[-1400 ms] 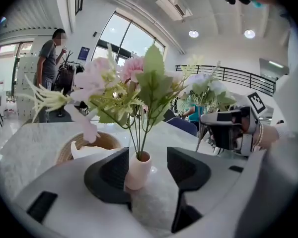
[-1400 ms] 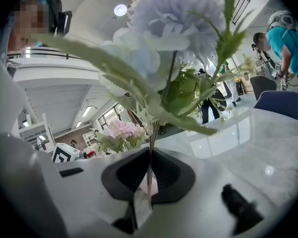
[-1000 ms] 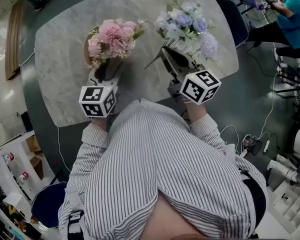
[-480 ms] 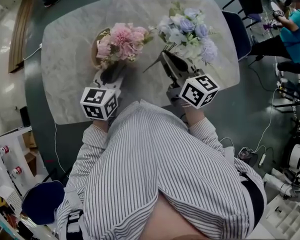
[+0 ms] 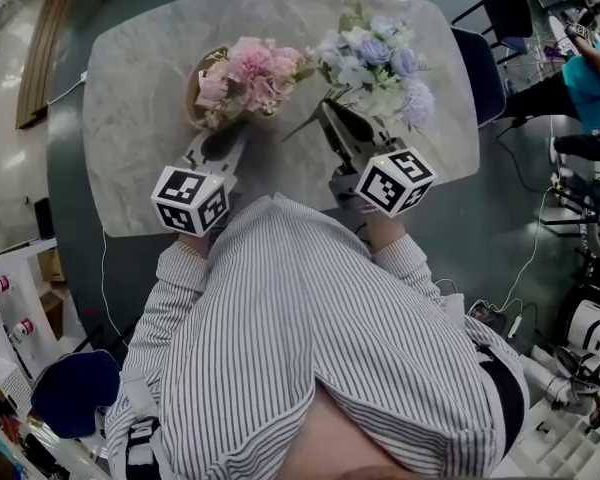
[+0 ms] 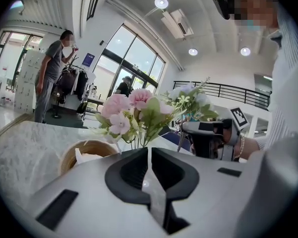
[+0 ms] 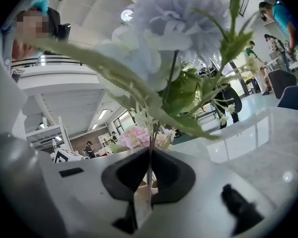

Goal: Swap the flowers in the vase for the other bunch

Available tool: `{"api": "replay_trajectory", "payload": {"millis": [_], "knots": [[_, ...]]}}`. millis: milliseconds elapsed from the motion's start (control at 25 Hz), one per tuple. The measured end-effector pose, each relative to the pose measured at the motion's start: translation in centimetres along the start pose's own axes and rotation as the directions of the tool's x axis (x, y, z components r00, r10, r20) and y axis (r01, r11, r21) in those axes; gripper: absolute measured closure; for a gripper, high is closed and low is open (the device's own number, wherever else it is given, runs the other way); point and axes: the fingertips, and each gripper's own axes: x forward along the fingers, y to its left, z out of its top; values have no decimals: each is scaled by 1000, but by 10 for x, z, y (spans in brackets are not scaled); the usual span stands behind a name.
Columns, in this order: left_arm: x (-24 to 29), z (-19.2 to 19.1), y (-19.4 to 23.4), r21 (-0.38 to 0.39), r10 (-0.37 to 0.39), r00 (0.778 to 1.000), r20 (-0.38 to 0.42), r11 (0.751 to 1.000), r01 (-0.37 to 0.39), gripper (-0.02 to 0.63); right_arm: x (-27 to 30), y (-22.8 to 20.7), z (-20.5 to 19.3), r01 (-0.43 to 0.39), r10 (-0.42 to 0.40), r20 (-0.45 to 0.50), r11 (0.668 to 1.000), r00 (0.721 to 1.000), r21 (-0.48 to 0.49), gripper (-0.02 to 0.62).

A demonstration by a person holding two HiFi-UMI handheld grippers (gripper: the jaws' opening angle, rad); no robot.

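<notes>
Head view shows a person in a grey-and-white striped shirt leaning over a pale, marble-patterned table with rounded corners, one gripper in each hand. The left gripper reaches toward a bunch of pink artificial flowers with green leaves, whose blooms lie over the right side of a round tan vase standing on the left half of the table. In the left gripper view its jaws have just been closing and now stand together, pinching the thin green stems of the pink bunch where they come down to the tips. The vase sits just left of the jaws there, its mouth open to the camera with something white inside. Whether the stem ends are still in the vase cannot be told. The right gripper is held up over the right half of the table, clenched on the stems of a bunch of pale blue, lavender and white artificial flowers with long green leaves. In the right gripper view one dark stem runs straight down into the closed jaws, and the blooms fill the frame above. This second bunch is clear of the tabletop, just beside the pink bunch and to its right, the two close but apart. A dark blue chair stands at the table's right edge.
</notes>
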Motion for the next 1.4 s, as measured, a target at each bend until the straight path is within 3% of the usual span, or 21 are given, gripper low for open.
{"api": "replay_trajectory", "payload": {"millis": [320, 600, 840, 1400], "knots": [[-1, -3, -15, -14, -91, 996, 1, 996, 91, 595, 0, -2, -1, 5, -5, 2, 1000, 1000, -6, 568], [-1, -11, -16, -29, -89, 996, -21, 996, 89, 595, -1, 1, -4, 3, -3, 0, 999, 1000, -43, 569], [-1, -3, -23, -21, -132, 991, 9, 991, 132, 595, -3, 0, 0, -6, 5, -19, 996, 1000, -87, 569], [-7, -2, -18, -14, -103, 994, 27, 995, 103, 595, -1, 28, 8, -110, 95, -91, 977, 991, -180, 569]]}}
